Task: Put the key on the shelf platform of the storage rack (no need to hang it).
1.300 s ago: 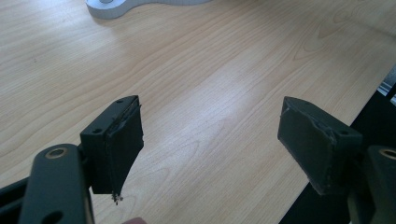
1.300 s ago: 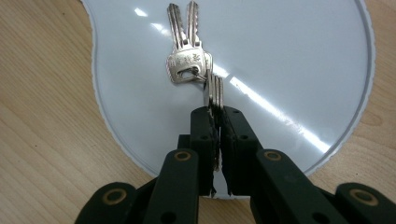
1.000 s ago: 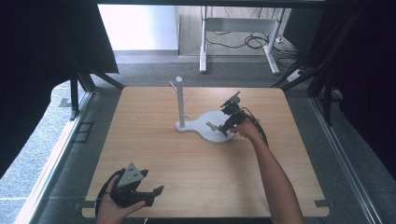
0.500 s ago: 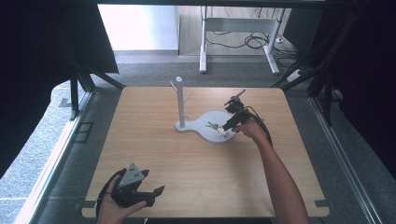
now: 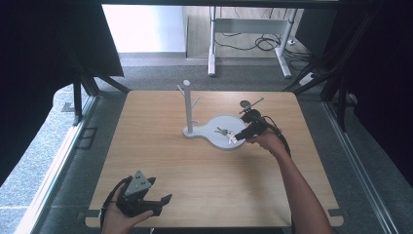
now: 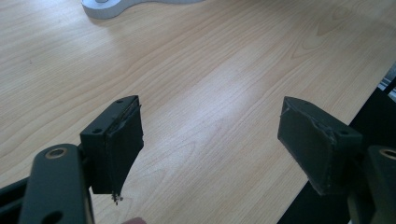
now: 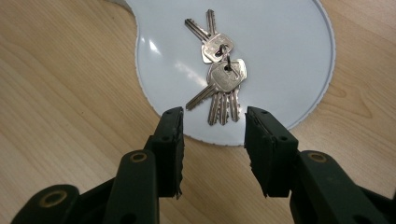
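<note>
The right gripper [image 7: 212,126] jaws have just opened, releasing the keys [image 7: 219,74] onto the white tray [image 7: 289,56]; delivery looks done.

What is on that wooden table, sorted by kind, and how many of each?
White stand with upright peg post and round tray: 1
Bunch of silver keys lying on the tray: 1
Black hand-held tools: 2, left tool and right tool
Total: 4
</note>
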`<state>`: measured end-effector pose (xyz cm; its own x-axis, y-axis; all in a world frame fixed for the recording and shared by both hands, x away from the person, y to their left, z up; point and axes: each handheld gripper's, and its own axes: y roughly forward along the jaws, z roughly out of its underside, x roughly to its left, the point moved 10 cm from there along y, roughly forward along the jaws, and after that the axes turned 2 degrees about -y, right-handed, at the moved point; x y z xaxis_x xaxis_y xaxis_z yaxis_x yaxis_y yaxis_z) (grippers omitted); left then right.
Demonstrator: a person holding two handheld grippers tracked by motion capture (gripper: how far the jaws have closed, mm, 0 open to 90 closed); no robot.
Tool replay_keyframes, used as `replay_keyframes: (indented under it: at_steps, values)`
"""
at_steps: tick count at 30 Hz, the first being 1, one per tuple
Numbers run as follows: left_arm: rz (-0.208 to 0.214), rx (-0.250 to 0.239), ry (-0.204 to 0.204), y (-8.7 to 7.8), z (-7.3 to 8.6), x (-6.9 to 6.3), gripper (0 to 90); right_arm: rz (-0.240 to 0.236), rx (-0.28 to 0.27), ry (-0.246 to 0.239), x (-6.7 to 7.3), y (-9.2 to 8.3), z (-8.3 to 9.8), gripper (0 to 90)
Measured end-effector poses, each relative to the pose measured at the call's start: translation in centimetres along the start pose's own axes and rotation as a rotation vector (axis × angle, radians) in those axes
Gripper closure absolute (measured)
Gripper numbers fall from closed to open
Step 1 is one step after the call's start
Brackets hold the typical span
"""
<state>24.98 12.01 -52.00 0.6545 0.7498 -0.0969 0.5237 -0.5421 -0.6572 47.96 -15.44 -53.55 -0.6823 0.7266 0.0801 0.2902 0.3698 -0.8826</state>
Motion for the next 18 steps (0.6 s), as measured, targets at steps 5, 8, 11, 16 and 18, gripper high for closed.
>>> replay_keyframes:
  at_steps: [5,8,11,16,18]
  values:
    - [-0.001,0.007,0.006,0.1,0.0,-0.1,22.6,-0.004,-0.026,-0.015,0.6,-1.2,0.9,56.3]
    - [0.0,0.01,0.006,0.2,0.0,-0.2,22.6,-0.002,-0.041,-0.027,0.9,-1.8,1.4,55.8]
    - [-0.003,0.011,0.006,0.3,0.1,-0.2,22.6,0.0,-0.046,-0.037,1.3,-2.5,2.2,54.3]
    - [-0.012,0.01,0.007,0.1,0.1,0.0,22.6,-0.006,-0.068,-0.05,1.9,-3.4,3.8,53.2]
    - [-0.015,0.008,0.005,0.1,0.1,0.1,22.6,-0.01,-0.082,-0.05,2.1,-3.7,4.6,52.5]
